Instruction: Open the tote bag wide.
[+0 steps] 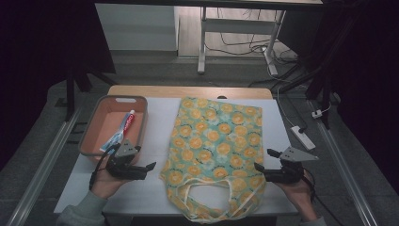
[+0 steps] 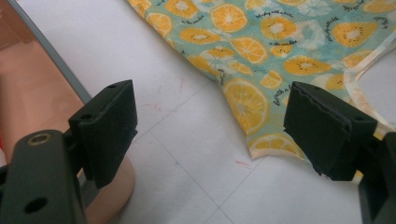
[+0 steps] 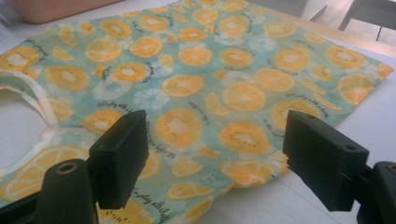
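Note:
A fabric tote bag [image 1: 214,146] printed with orange slices on teal lies flat on the white table [image 1: 157,117], its handles toward the near edge. My left gripper [image 1: 145,162] stands open just left of the bag's near left corner, nothing between its fingers. In the left gripper view the left gripper [image 2: 215,123] points at the bag's edge [image 2: 252,42] over bare table. My right gripper [image 1: 265,159] stands open at the bag's near right edge. In the right gripper view the right gripper [image 3: 224,149] hovers over the bag's cloth [image 3: 196,70].
An orange basket [image 1: 91,123] at the table's left holds a toothpaste tube [image 1: 123,127]; its rim [image 2: 56,60] lies close beside the left gripper. A power strip [image 1: 302,136] lies on the floor to the right. A desk frame [image 1: 202,42] stands beyond the table.

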Tool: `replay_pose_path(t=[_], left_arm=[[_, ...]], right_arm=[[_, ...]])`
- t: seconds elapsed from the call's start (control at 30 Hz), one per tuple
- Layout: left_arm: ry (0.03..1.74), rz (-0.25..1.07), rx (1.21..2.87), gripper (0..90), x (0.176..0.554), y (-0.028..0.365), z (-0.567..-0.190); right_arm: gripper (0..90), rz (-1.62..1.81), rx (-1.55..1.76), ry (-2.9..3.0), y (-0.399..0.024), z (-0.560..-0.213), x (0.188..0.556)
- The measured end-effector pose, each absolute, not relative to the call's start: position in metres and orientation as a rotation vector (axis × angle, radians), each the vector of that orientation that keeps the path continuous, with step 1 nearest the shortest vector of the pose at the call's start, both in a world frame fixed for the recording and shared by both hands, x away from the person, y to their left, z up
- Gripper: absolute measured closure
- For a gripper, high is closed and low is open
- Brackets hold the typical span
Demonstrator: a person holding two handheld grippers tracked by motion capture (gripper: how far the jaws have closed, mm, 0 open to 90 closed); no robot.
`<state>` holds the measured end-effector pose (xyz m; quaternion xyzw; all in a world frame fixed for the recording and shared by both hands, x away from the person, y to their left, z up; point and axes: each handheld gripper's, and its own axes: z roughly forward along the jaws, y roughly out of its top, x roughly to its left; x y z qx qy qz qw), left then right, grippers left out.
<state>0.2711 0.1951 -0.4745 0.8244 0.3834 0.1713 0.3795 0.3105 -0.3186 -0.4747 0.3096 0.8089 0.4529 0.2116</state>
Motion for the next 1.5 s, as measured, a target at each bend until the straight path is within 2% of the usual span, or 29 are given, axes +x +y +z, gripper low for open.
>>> replay_pose_path(t=[0.47, 1.07, 1.43, 1.5], left_arm=[[0.888, 0.424, 2.145, 18.2, 0.268, 0.178, -0.463], [0.643, 0.23, 2.324, 20.6, 0.272, 0.099, -0.472], [0.579, 0.134, 2.402, 22.5, 0.244, 0.094, -0.49], [0.572, 0.133, 2.427, 26.3, 0.242, 0.093, -0.494]], right_arm=[[22.5, 1.255, 0.846, 2.257, -0.314, -0.476, 0.31], [22.6, 1.248, 0.825, 2.283, -0.31, -0.48, 0.308], [22.6, 1.235, 0.832, 2.291, -0.31, -0.483, 0.307], [22.6, 1.226, 0.827, 2.293, -0.309, -0.483, 0.307]])
